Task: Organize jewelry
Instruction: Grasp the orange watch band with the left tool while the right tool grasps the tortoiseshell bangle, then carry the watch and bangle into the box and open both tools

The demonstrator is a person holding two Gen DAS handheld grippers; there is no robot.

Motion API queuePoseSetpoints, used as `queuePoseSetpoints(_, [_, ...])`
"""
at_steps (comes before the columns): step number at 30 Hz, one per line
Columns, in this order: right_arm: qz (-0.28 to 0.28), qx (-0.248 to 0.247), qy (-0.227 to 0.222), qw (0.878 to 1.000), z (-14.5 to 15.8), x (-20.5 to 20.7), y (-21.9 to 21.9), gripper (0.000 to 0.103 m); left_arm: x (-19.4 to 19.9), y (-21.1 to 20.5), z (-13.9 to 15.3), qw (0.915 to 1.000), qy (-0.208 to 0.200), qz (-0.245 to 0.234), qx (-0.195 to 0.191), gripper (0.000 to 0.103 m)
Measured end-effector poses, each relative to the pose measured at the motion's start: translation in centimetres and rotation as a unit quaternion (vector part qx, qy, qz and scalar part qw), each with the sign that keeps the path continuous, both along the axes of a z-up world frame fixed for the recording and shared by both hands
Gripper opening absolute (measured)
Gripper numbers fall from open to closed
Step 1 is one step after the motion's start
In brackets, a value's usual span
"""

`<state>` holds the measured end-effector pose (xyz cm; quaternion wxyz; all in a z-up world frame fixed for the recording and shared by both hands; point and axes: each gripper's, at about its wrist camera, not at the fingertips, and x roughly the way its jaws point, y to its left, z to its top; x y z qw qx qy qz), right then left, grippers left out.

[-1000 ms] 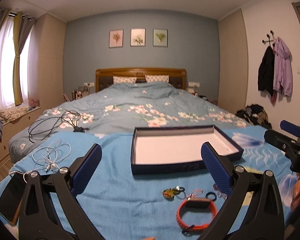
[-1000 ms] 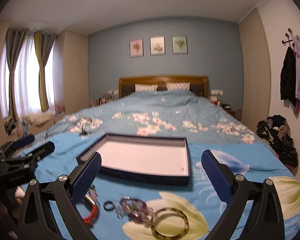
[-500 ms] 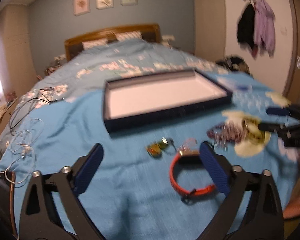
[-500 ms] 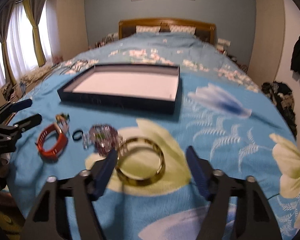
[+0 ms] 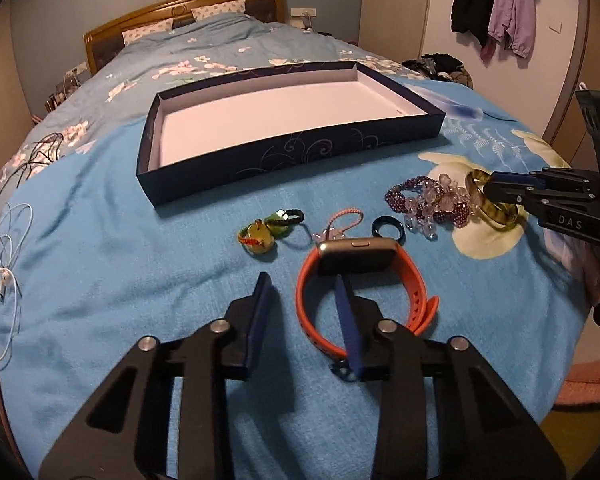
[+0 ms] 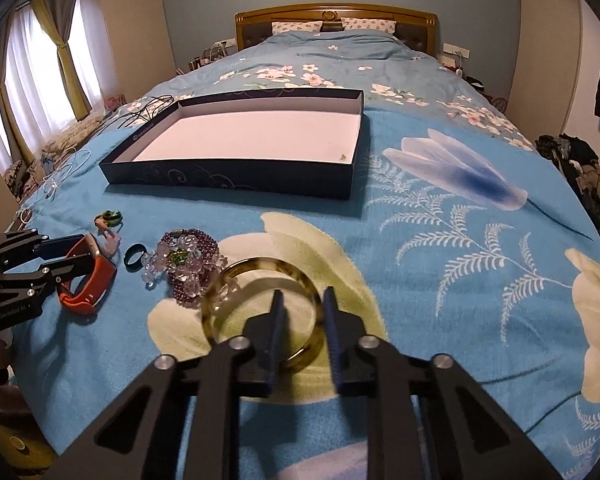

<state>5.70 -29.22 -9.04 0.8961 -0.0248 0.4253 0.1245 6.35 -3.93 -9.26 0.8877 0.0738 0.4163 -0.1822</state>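
A bed spread with a bright blue floral blanket is seen with jewellery laid in a row along its near edge and a shallow dark-blue cardboard tray with a white floor set just behind, empty and within easy reach, evidently so that each piece can be lifted straight into it; the left gripper is closing with one finger inside and one outside the loop of an orange-strapped wristwatch, the strap lying between the jaws, though the pads are not seen pressing on it; the right gripper is closing astride the near rim of a translucent amber-green bangle, one finger inside the ring, and contact cannot yet be made out; the straddling approach is judged to be chosen because a hoop lying flat offers only its rim to pinch. The left wrist view alone shows the watch's metal case standing upright, a green-and-yellow charm on a dark cord, a pink cord loop and a small black ring; the right wrist view alone shows the bangle's full circle resting against a heap of purple and clear bead bracelets, and a speck in the tray's far right corner.
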Motion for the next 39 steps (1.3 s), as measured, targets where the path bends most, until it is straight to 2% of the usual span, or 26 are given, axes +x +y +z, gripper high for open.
queuePoseSetpoints(3, [-0.001,0.002,0.001,1.0,0.0,0.1,-0.3,0.005,-0.2,0.0,0.1,1.0,0.004,-0.005,-0.005,0.012])
queuePoseSetpoints(6, [-0.002,0.018,0.005,1.0,0.1,0.2,-0.7,0.005,-0.2,0.2,0.3,0.9999,0.008,-0.004,-0.011,0.008])
queuePoseSetpoints(11, [-0.003,0.055,0.0,0.999,1.0,-0.3,-1.4,0.005,-0.2,1.0,0.8,0.999,0.022,0.002,-0.04,0.007])
queuePoseSetpoints(14, [0.001,0.079,-0.007,0.997,1.8,-0.4,-1.6,0.005,-0.2,1.6,1.2,0.9967,0.032,-0.002,-0.074,0.007])
queuePoseSetpoints(21, [0.016,0.094,-0.037,0.995,4.3,0.7,-1.0,0.005,0.4,3.2,3.8,0.9925,0.012,0.011,-0.121,0.007])
queuePoseSetpoints(25, [0.027,0.085,-0.058,0.994,5.9,3.4,0.0,0.005,2.7,4.1,5.7,0.9915,-0.008,0.03,-0.127,0.007])
queuePoseSetpoints(29, [0.034,0.069,-0.076,0.994,7.1,6.9,1.2,0.005,6.2,4.4,7.6,0.9922,-0.031,0.053,-0.109,0.008])
queuePoseSetpoints(35, [0.031,0.06,-0.078,0.995,7.3,12.7,2.7,0.005,12.3,4.3,8.7,0.9908,-0.033,0.086,-0.099,0.008])
queuePoseSetpoints(39, [0.023,0.051,-0.066,0.996,6.7,15.8,3.8,0.005,16.0,3.8,8.1,0.9904,-0.022,0.096,-0.097,0.008])
